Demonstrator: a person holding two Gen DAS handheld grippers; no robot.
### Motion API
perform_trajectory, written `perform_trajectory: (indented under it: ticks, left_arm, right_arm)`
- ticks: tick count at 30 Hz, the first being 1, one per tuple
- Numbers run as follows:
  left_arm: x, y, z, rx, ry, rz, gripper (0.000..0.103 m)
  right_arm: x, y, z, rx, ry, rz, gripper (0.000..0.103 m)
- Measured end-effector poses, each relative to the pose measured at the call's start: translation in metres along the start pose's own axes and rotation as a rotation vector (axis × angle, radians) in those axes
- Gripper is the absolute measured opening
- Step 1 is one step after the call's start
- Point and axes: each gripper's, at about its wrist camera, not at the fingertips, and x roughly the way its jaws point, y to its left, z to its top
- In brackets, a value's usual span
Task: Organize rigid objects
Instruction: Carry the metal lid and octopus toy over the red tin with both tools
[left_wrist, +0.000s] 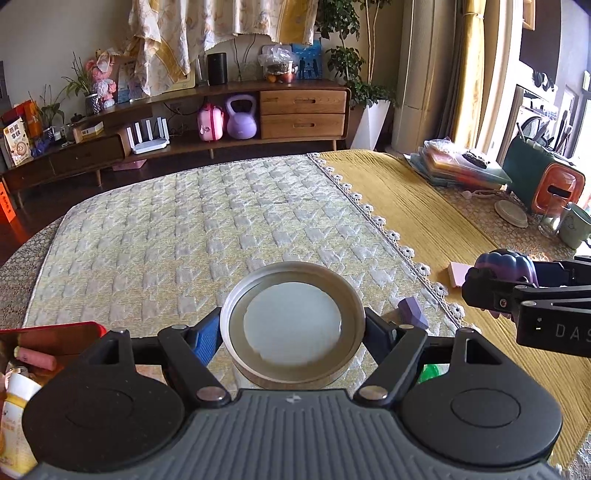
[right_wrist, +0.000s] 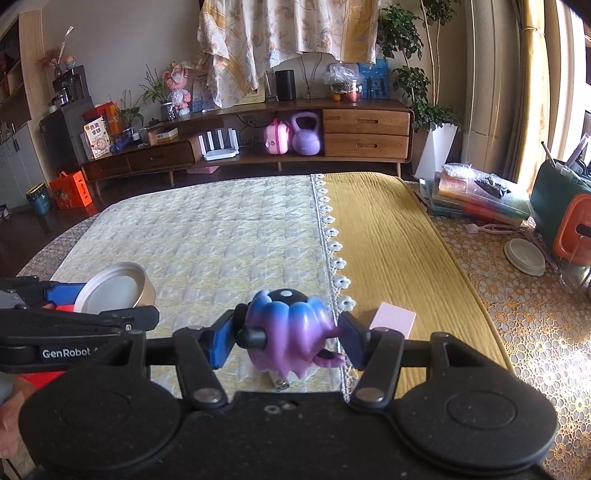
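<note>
2 objects are in the grippers at once, so the sorting looks to be in mid-course rather than near its end. The left gripper (left_wrist: 293, 328) has its blue pads pressed on both sides of a round metal tin lid (left_wrist: 293, 320), carried clear of the quilted cloth (left_wrist: 184, 229); the right gripper (right_wrist: 286, 338) pinches a purple-and-blue toy figure (right_wrist: 290, 332) between its pads, also lifted off the table. Neither has been set down anywhere yet. At the left edge of the left wrist view a red box (left_wrist: 55, 332) already holds a pink stick and a small white bottle, and it is probably where things are being collected. Still loose on the table are a purple faceted block (left_wrist: 413, 312), a pink rectangular block (right_wrist: 393, 319) on the yellow cloth (right_wrist: 388, 240), a nail clipper (right_wrist: 281, 385) under the toy, and something green, mostly hidden. I judge that at least 4 pieces remain after these 2 are placed.
</note>
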Motion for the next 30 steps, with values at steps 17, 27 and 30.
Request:
perform_trajectory:
  ticks: [17, 27, 30]
  left_arm:
    - [-0.090, 0.075, -0.028, -0.088, -0.023, 0.016, 0.077]
    - [-0.117, 0.132, -0.043, -0.127, -0.021, 0.055, 0.077]
    - [-0.118, 0.149, -0.048, -0.143, -0.017, 0.073, 0.077]
  right_arm:
    - [-0.058, 0.084, -0.006, -0.069, -0.026, 0.096, 0.058]
    - [-0.055, 0.152, -0.019, -0.130, 0.000, 0.171, 0.058]
    - [-0.050, 0.175, -0.024, -0.154, 0.014, 0.193, 0.058]
